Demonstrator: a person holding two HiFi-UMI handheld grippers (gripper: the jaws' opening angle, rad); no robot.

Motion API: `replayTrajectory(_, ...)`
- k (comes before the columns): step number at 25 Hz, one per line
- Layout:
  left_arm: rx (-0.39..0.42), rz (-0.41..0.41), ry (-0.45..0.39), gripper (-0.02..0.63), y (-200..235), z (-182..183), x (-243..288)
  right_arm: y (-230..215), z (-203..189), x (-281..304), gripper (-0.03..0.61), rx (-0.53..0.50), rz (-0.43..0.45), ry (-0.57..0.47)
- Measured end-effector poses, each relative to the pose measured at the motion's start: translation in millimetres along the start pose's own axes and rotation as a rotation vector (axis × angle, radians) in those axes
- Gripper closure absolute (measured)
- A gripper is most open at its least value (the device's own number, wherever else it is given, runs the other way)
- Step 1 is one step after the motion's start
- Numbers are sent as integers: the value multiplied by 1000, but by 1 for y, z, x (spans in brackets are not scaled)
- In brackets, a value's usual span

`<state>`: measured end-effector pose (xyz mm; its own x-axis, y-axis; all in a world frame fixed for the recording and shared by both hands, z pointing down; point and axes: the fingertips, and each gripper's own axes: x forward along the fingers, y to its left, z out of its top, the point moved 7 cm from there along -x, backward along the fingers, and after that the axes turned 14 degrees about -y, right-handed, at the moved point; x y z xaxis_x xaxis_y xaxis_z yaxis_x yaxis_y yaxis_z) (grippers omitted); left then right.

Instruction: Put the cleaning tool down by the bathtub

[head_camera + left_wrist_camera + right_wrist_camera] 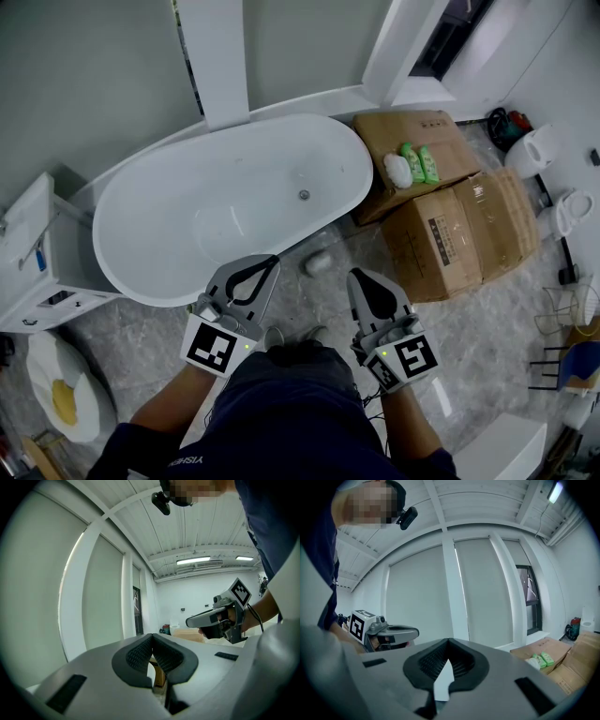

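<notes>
We hold the left gripper [266, 266] and right gripper [360, 279], jaws together, beside the white bathtub [141, 173] and cardboard boxes [469, 234].

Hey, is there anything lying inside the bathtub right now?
No, the bathtub shows only its drain in a bare white basin.

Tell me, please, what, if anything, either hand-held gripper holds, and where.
Nothing: the left hand-held gripper and right hand-held gripper are both shut and empty.
</notes>
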<state>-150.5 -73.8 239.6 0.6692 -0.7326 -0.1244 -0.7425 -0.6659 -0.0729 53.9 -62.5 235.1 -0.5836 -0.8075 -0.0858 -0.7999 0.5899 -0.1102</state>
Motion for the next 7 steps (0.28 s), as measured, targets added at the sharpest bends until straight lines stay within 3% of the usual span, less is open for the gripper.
replayTrajectory(7, 0, 2, 3, 584, 1, -1, 1, -1, 1, 1, 575, 14, -11, -12)
